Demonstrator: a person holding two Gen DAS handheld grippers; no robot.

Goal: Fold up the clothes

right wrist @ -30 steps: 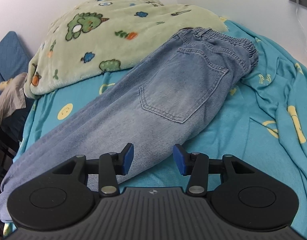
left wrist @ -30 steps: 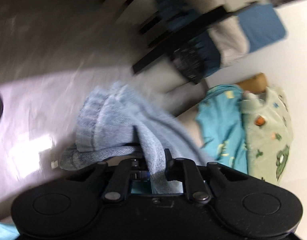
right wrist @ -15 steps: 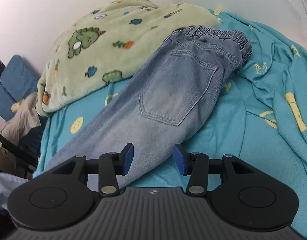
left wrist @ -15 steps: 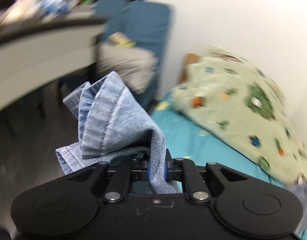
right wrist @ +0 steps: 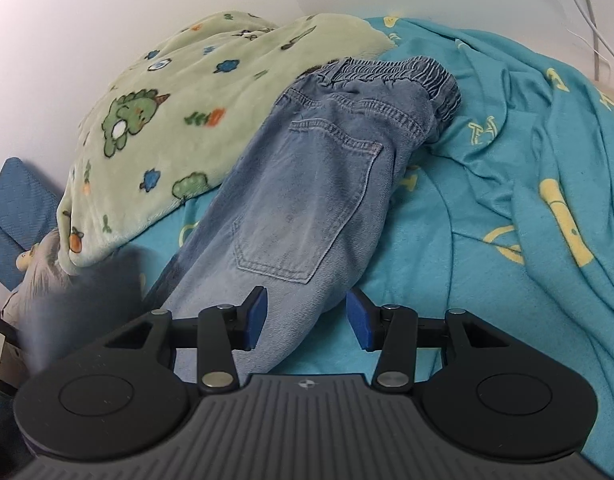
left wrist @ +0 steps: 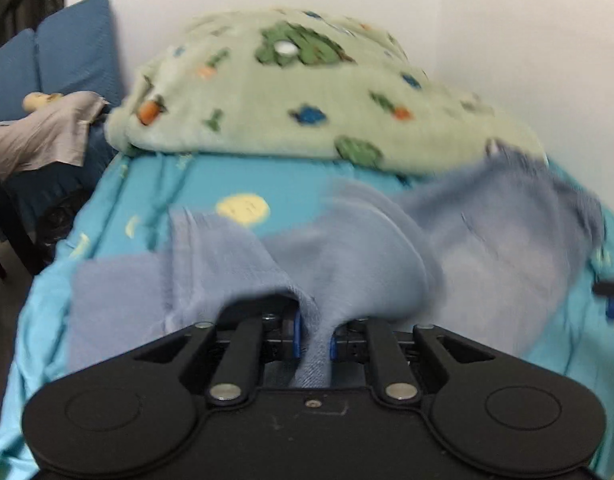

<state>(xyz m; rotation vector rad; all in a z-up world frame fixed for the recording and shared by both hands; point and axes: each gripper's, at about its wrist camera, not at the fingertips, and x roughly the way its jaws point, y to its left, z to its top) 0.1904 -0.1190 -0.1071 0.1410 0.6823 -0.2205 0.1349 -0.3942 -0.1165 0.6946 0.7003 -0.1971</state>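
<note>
Left gripper (left wrist: 314, 338): fingers clamped on fold of jeans (left wrist: 347, 264), denim bunched and blurred above teal bedsheet (left wrist: 155, 200). Green dinosaur blanket (right wrist: 155, 120): heaped at wall side of bed. Jeans: laid diagonally across sheet, waistband far end. Right gripper (right wrist: 305, 318): fingers apart, straddling jeans' near edge.

The jeans (right wrist: 307, 184) lie lengthwise on the bed sheet (right wrist: 487, 208), waistband at the far end just beside the blanket (right wrist: 179, 112), which is heaped on the bed to their left. Past the blanket, off the bed's left edge, a cushioned chair (left wrist: 71, 52) carries a draped cloth (left wrist: 47, 136).
</note>
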